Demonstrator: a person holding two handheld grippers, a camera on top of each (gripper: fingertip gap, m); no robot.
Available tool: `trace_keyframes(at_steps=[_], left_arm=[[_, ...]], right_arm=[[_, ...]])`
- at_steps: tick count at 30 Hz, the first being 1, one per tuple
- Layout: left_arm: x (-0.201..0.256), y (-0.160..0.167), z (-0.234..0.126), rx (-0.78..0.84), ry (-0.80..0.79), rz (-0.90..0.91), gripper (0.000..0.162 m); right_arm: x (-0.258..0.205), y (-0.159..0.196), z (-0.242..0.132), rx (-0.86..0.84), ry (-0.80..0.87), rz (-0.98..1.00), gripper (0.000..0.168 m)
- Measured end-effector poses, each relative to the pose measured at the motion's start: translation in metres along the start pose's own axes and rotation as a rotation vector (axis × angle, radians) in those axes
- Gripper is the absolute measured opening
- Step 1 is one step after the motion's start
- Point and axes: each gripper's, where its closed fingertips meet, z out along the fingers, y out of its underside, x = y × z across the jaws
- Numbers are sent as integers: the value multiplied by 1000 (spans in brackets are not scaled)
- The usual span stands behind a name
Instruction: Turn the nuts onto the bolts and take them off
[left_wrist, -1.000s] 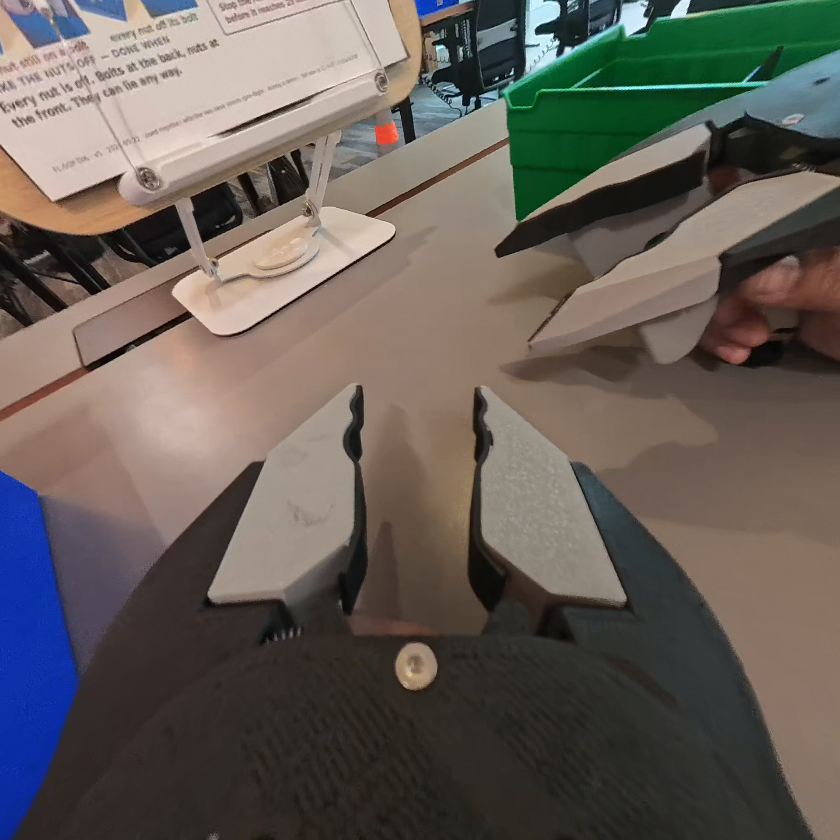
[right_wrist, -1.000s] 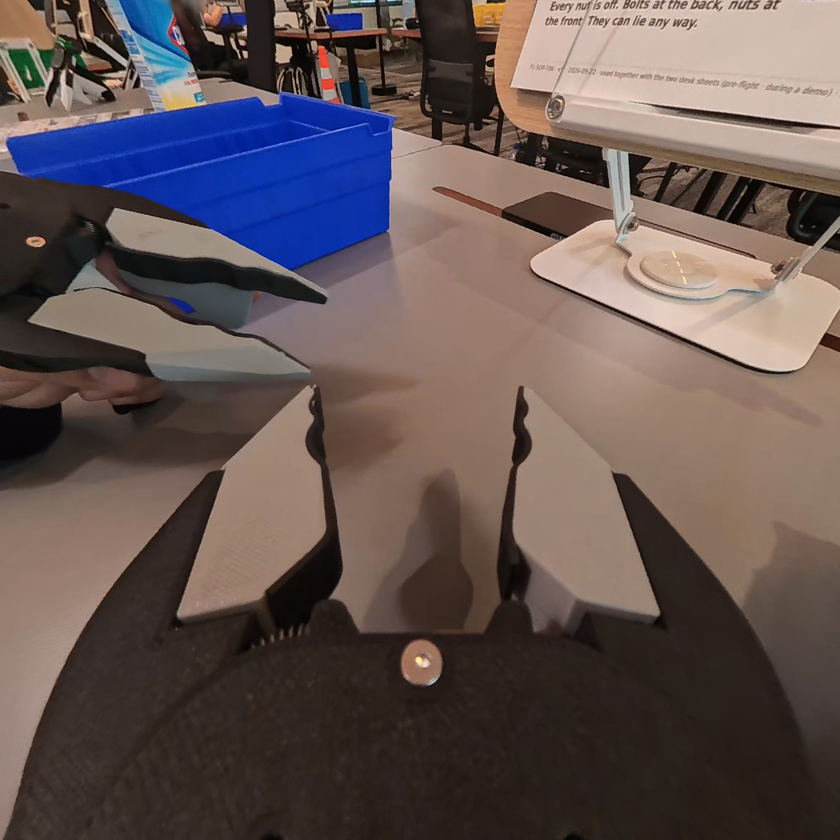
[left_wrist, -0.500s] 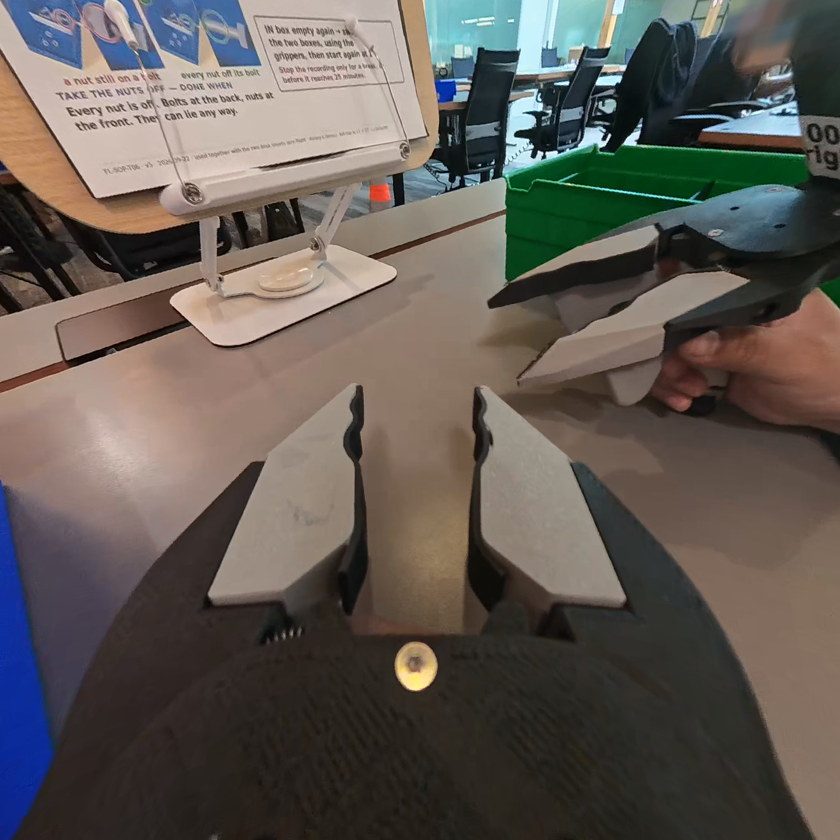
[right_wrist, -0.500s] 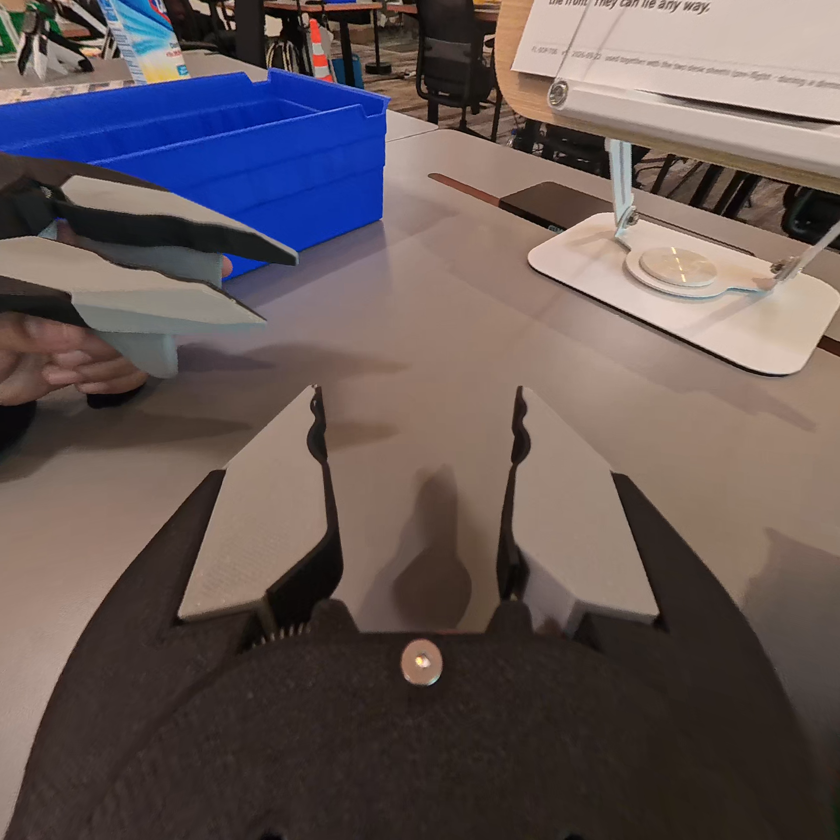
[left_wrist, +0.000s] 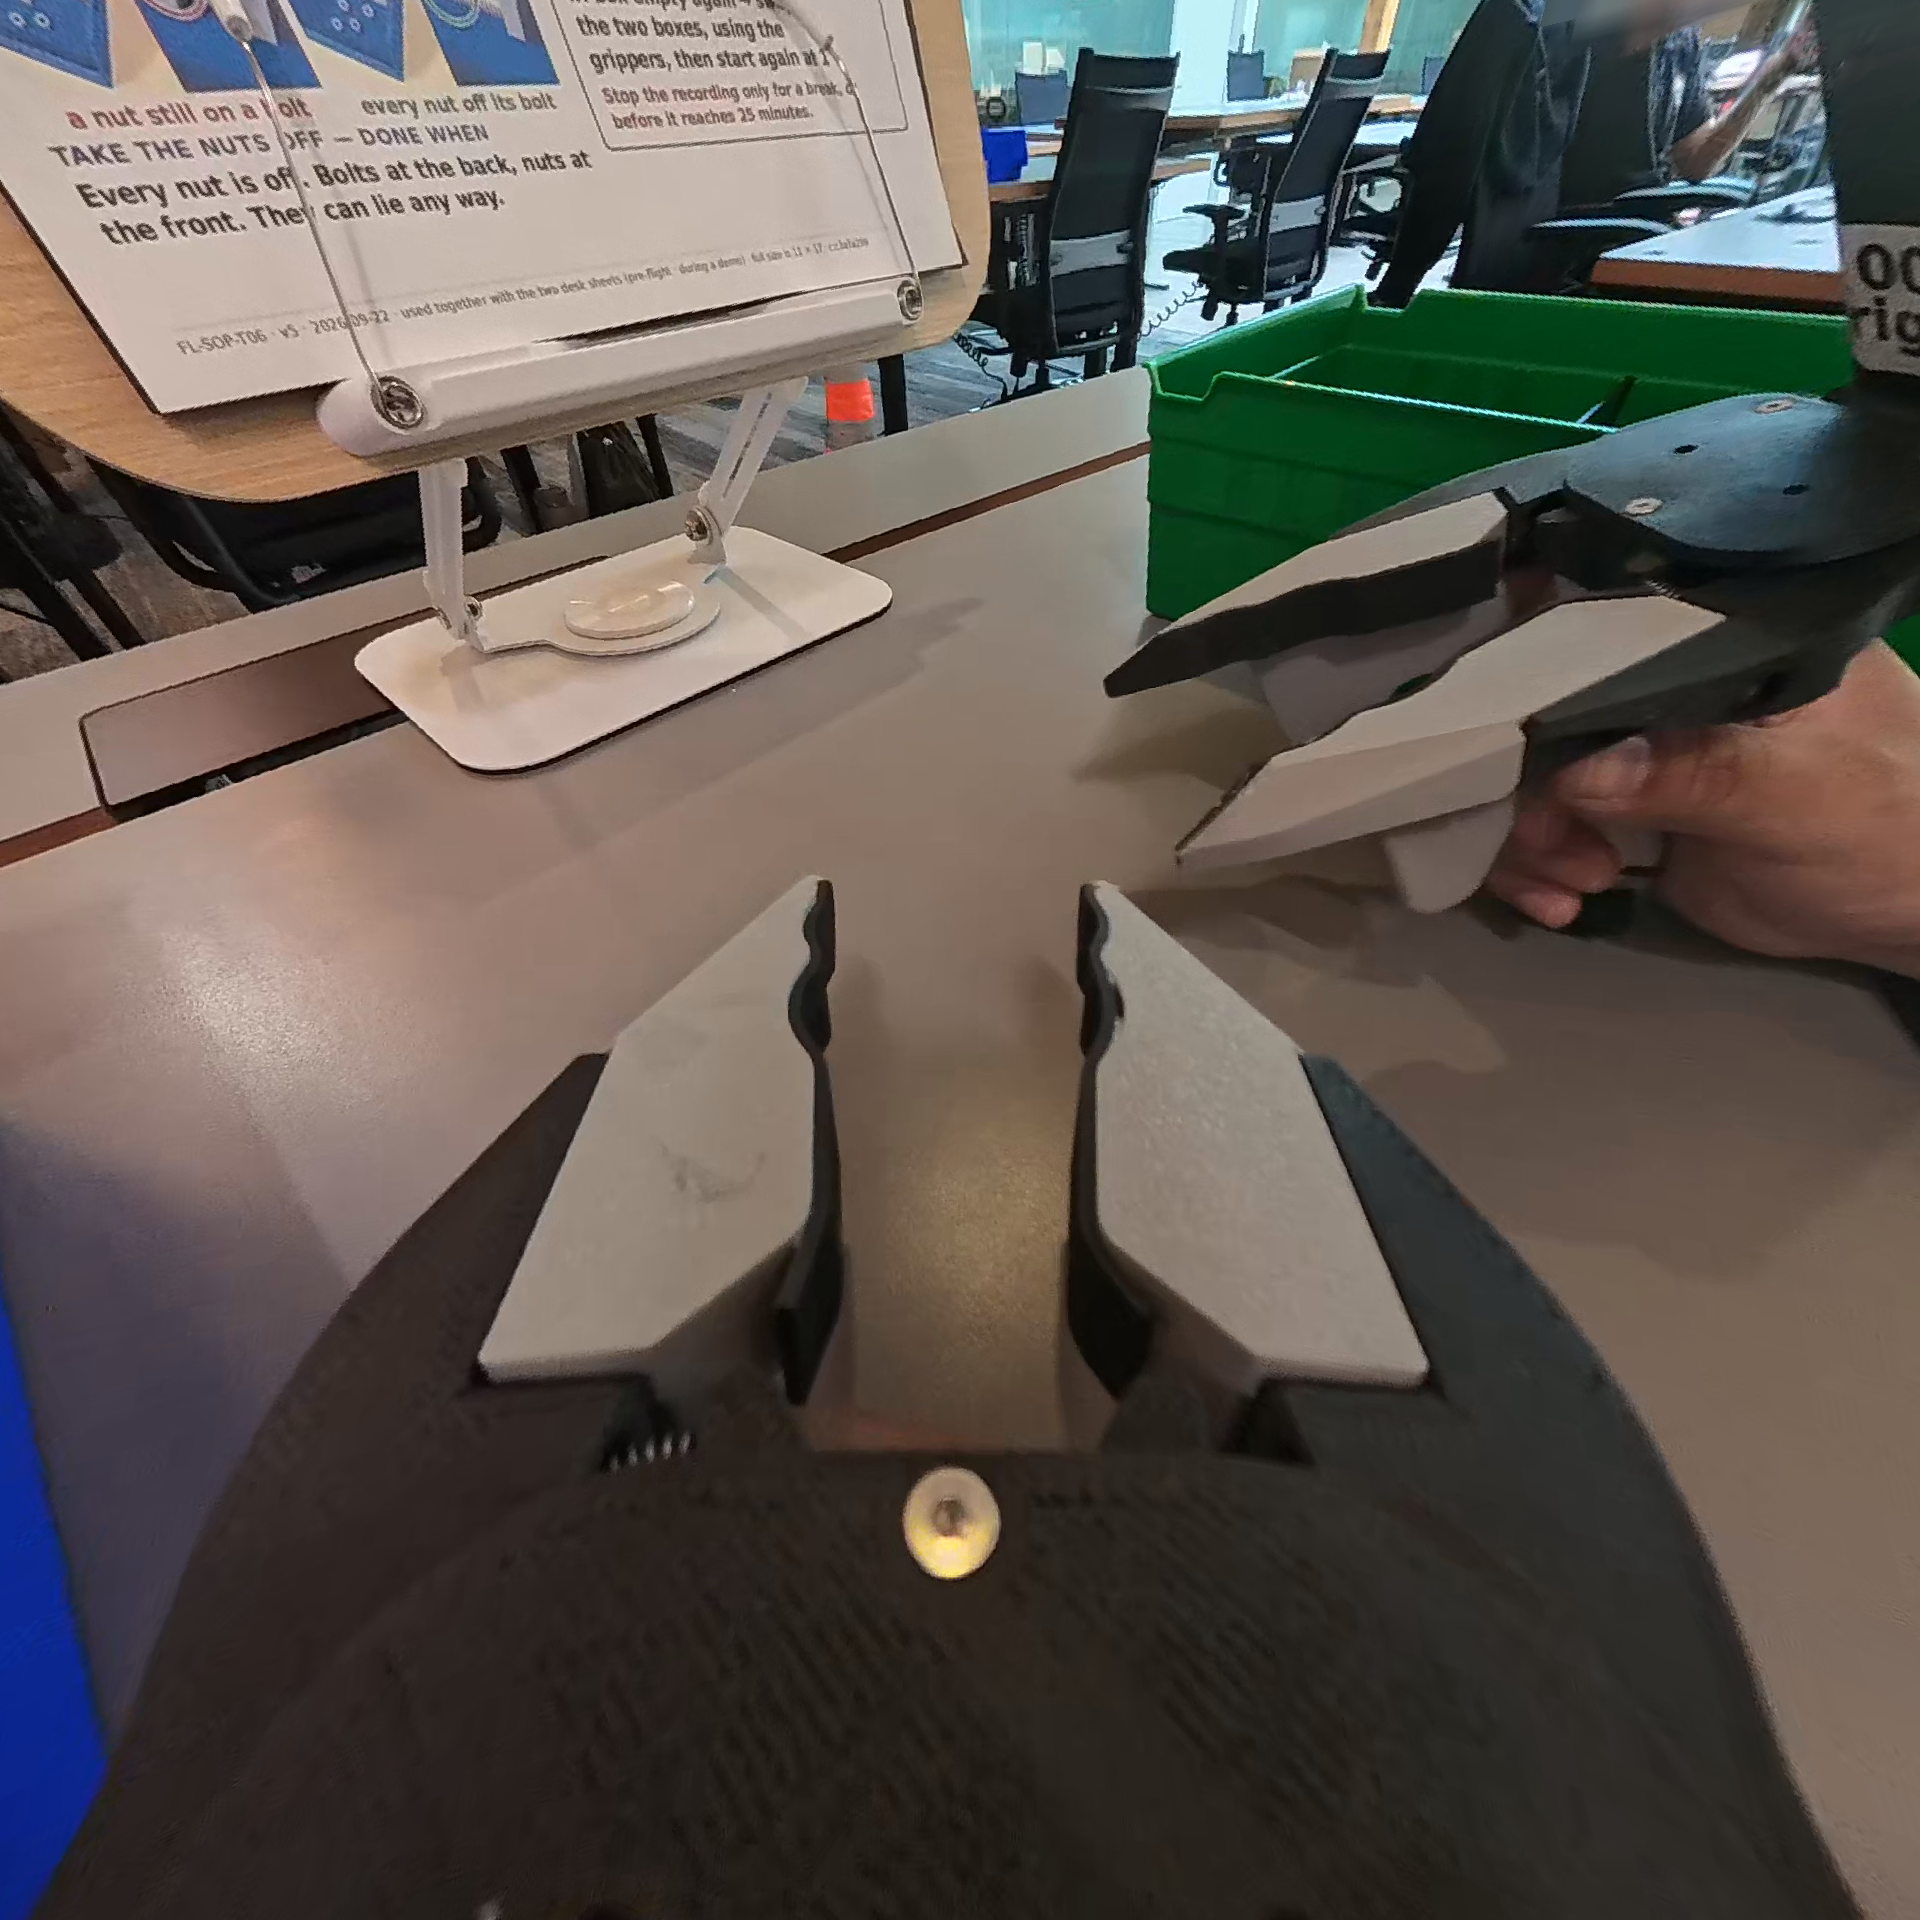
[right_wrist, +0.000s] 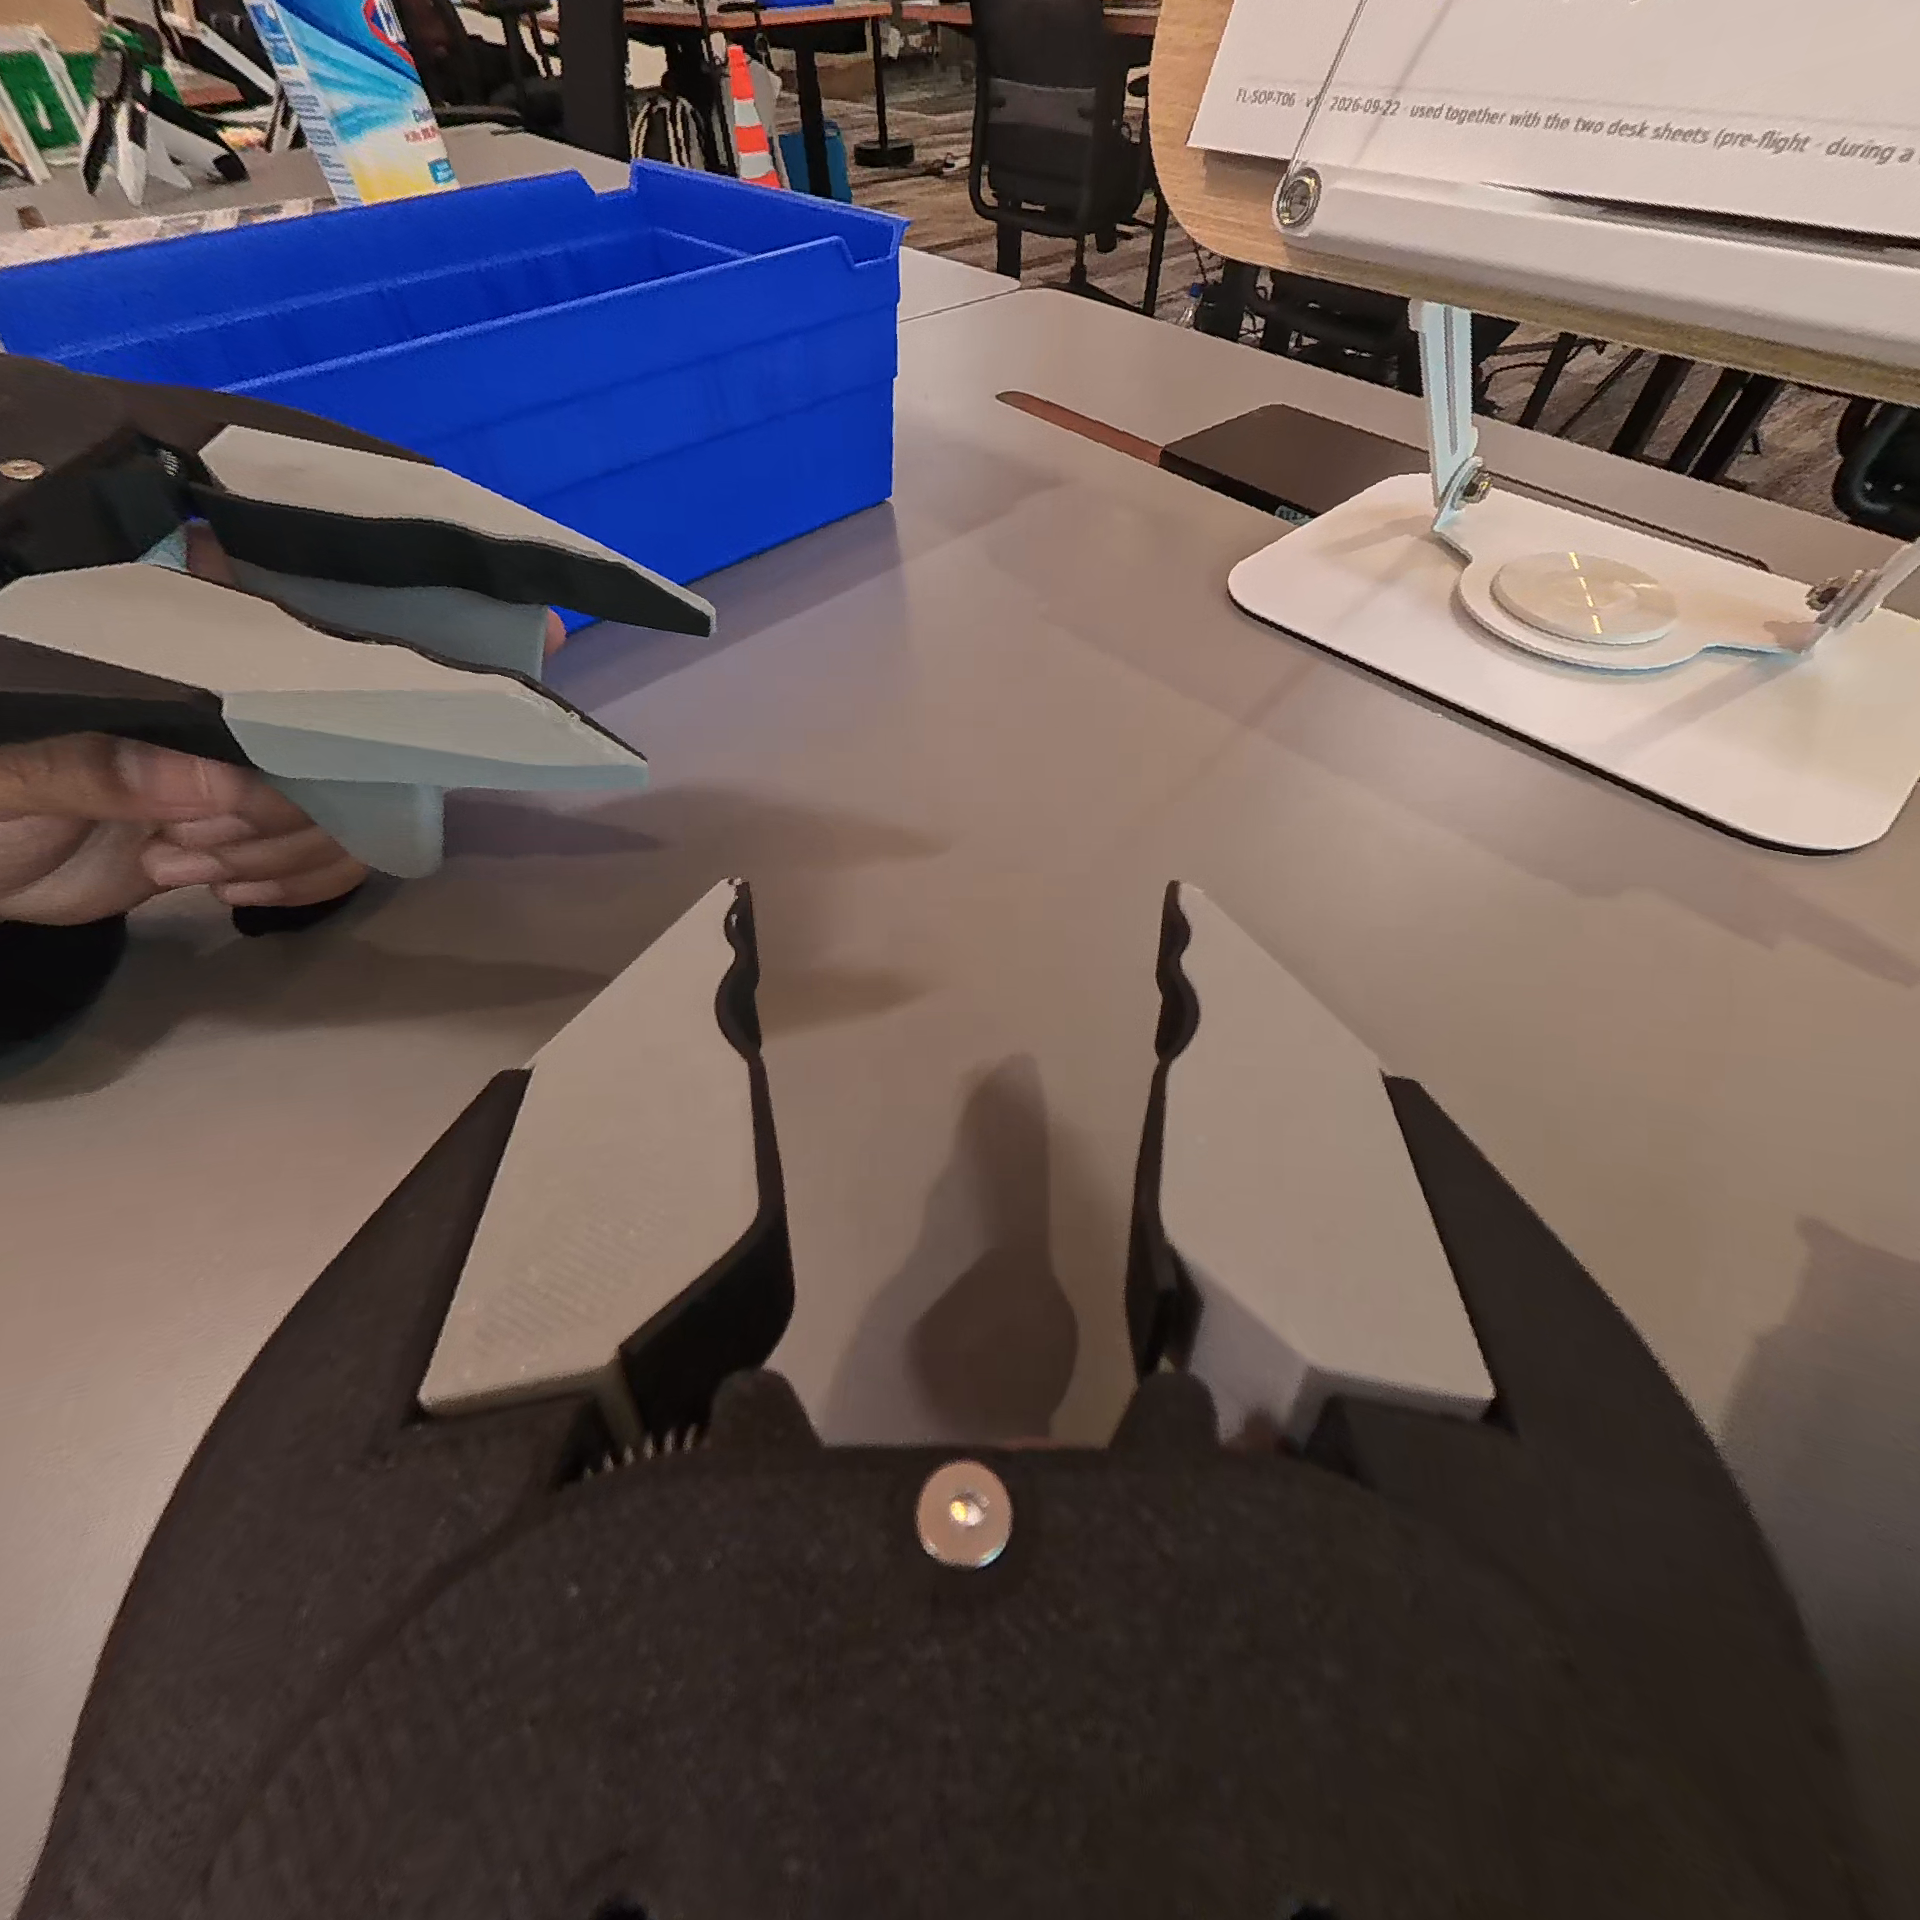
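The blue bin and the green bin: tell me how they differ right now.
The blue bin is blue and sits beside the left tongs; the green bin is green and sits behind the right tongs. The blue bin is seen only in the right wrist view apart from a sliver; the green bin only in the left wrist view. Both rest on the grey table, have inner dividers, and show no nuts or bolts in the visible parts.

Blue bin (left_wrist: 31, 1558) in left wrist view cut by left edge, only sliver visible. Green bin (left_wrist: 1351, 468) partly behind right tool (left_wrist: 1164, 769), contents hidden. Instruction sheet (right_wrist: 1558, 104) on stand cut by top edge. Blue bin's floor out of sight behind front wall.
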Motion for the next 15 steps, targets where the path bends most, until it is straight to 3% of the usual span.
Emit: trace_keyframes(at_steps=[15], left_arm=[[2, 2, 0, -15, -12, 34, 44]], right_arm=[[0, -1, -7, 24, 14, 42, 71]])
